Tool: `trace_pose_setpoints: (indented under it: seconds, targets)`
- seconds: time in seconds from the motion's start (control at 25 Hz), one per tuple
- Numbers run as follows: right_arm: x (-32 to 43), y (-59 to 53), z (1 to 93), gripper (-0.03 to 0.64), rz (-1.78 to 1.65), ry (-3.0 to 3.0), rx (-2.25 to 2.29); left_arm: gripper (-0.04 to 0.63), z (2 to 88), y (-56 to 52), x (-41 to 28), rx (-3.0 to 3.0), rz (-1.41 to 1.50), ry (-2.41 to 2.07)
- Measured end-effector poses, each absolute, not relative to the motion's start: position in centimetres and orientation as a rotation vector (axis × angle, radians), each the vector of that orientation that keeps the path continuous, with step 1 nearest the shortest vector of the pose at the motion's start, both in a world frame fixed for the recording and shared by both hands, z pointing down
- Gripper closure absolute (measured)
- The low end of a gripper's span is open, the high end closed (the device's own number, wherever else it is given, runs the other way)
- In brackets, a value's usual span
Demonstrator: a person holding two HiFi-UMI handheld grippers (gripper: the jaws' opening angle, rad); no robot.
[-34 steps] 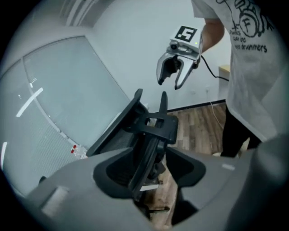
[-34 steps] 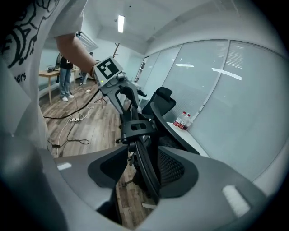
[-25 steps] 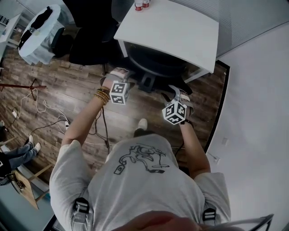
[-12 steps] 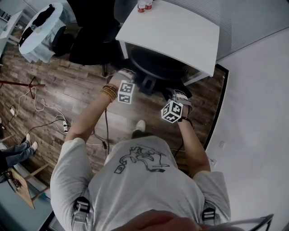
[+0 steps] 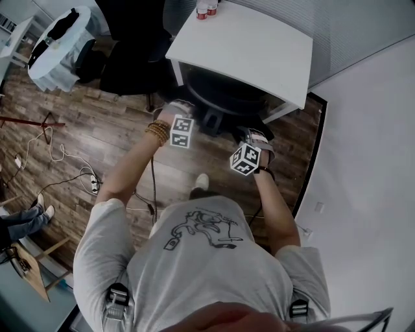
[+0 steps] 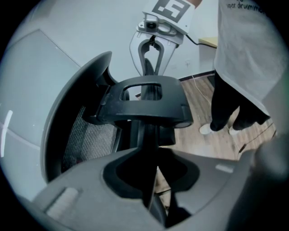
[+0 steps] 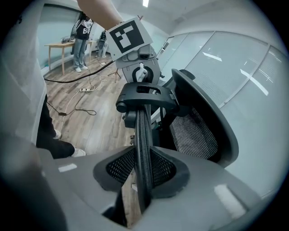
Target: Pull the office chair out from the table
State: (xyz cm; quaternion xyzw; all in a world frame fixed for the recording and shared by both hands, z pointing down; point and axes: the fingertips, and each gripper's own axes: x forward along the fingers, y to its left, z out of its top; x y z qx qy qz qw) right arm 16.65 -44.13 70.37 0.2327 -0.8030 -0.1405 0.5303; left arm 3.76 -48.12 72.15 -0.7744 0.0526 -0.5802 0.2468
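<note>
The black office chair (image 5: 224, 97) is tucked under the white table (image 5: 253, 45), its mesh back toward me. My left gripper (image 5: 188, 113) and right gripper (image 5: 254, 134) sit on the top of that back, left and right of its middle bracket (image 6: 144, 101). In the left gripper view the back's thin rim (image 6: 146, 149) runs between the jaws of the left gripper (image 6: 151, 180). In the right gripper view the mesh rim (image 7: 143, 135) is clamped by the right gripper (image 7: 142, 180). Both pairs of jaws have just been closing, and each presses on the rim.
Cans (image 5: 204, 8) stand at the table's far edge. A second dark chair (image 5: 126, 58) and a covered round table (image 5: 55, 48) are at the back left. Cables (image 5: 65, 162) trail over the wood floor. A wall (image 5: 369, 162) runs along the right. People (image 7: 83, 36) stand far off.
Both grippers have settled a little closer onto the chair's back and rolled slightly. The left marker cube has shifted right in the head view. The chair and table have not moved.
</note>
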Motion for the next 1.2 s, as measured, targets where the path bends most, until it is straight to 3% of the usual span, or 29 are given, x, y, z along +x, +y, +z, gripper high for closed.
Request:
trace_pose_setpoints:
  seconds: [1.2]
  targets:
    - [15.1,-34.5,70.6,0.509,-0.325,-1.911,0.560,0.489,72.2,-38.6,2.2,-2.126,-1.574,0.172]
